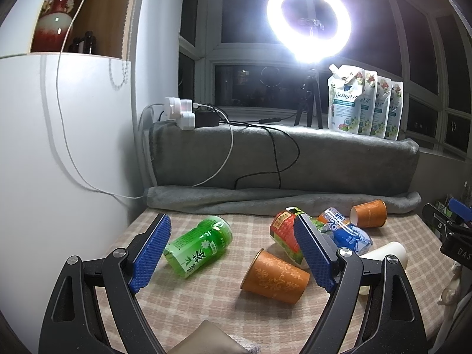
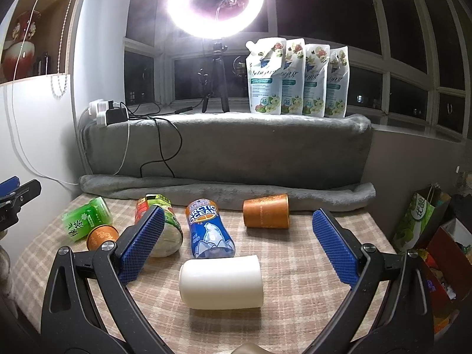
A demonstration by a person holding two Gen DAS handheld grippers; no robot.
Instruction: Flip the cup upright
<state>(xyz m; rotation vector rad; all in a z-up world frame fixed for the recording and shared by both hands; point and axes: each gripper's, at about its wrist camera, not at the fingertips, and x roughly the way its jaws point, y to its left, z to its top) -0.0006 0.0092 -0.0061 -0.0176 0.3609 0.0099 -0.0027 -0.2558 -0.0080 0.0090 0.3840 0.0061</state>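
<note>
Both tools spread: left tool (image 1: 233,250), right tool (image 2: 237,243); white cup (image 2: 221,283) lies sideways.

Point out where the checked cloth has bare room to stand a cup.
Bare cloth lies right of the white cup, below the far orange cup. Crowded: the green bottle, near orange cup and Arctic Ocean bottle cluster at left-centre.

- A lit ring light (image 2: 216,3) on a black tripod (image 2: 214,79) is stood on the window ledge, before dark window panes (image 2: 324,8).
- The ledge is draped with a grey blanket (image 2: 236,147), down which black and white cables (image 2: 165,147) are hung.
- Four white refill pouches (image 2: 298,76) are lined up on the ledge.
- A checked cloth is spread over the surface (image 2: 295,265).
- A white wall (image 1: 59,147) is seen at the left, with a red vase (image 1: 56,17) shelved above.
</note>
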